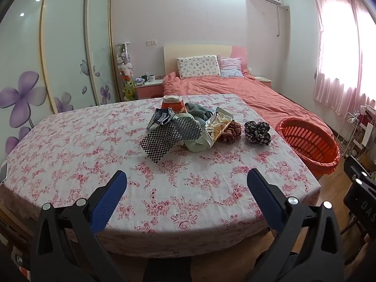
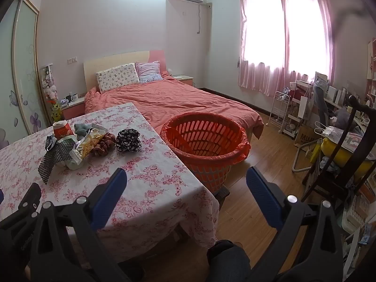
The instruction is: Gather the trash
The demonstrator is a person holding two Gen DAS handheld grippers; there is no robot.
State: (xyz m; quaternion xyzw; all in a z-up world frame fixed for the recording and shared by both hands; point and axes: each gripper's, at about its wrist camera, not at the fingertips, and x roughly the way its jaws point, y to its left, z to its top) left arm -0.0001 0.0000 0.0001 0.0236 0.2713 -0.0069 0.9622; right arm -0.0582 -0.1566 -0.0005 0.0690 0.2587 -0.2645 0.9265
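Both the left gripper (image 1: 186, 179) and the right gripper (image 2: 186, 179) are held with jaws released and nothing between them. No collecting is judged begun; a wrapper (image 1: 218, 123) on the surface (image 1: 94, 141) must be grasped next and carried to the orange basket (image 2: 206, 141).

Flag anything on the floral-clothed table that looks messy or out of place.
A jumbled heap sits mid-table: a crinkled gold foil snack bag, a torn dark wrapper and a black-and-white checkered sheet overlap, beside a red paper cup. The orange plastic basket alongside looks empty.

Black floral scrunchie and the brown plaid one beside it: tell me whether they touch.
Apart. The left wrist view shows a strip of tablecloth between the black floral scrunchie and the brown plaid scrunchie.
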